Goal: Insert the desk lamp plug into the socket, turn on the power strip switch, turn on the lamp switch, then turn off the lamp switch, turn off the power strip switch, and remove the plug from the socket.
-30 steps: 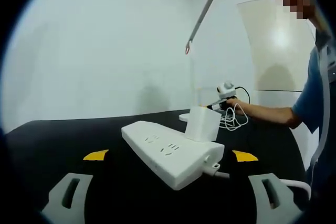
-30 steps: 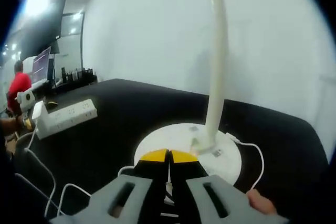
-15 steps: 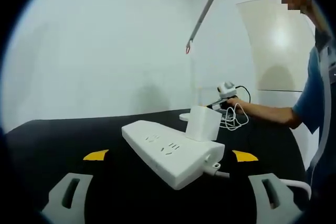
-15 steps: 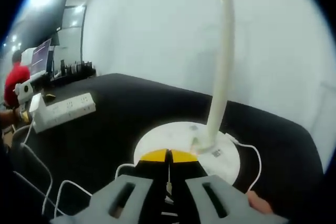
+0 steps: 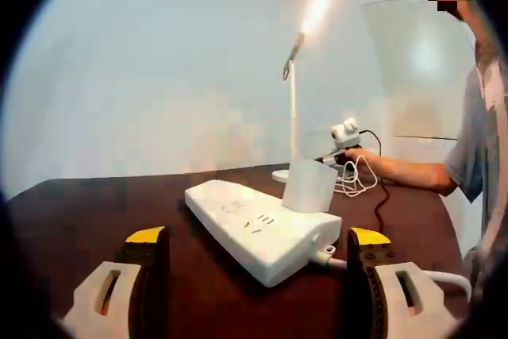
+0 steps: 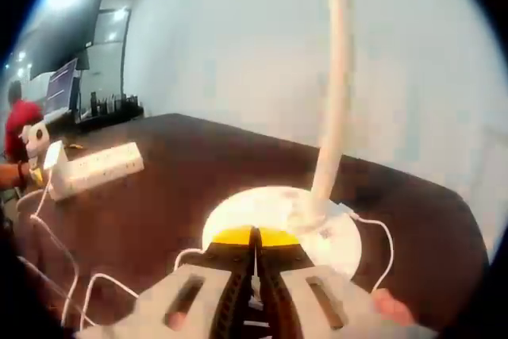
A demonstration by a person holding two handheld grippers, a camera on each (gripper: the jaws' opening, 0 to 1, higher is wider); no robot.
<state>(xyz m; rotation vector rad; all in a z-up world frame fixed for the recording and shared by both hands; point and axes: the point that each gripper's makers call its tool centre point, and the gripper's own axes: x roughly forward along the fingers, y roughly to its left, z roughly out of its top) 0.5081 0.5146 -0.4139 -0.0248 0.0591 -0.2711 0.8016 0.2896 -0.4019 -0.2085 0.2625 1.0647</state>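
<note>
The desk lamp (image 5: 295,93) stood lit on the dark table (image 5: 95,204), its slim head glowing. In the left gripper view, the blocky white plug (image 5: 309,186) sat in the smooth white power strip (image 5: 258,228), between the left gripper's (image 5: 258,237) spread jaws. The right gripper (image 6: 255,236), jaws pressed together, touched the lamp's round base (image 6: 333,236).

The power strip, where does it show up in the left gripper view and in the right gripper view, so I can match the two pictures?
Left gripper view: the power strip lies near the middle, just ahead of the open left gripper, with the white plug adapter standing on it.
Right gripper view: the power strip sits small at the left edge, far across the table.
Shared landmark: the round lamp base, with the shut right gripper at it.
</note>
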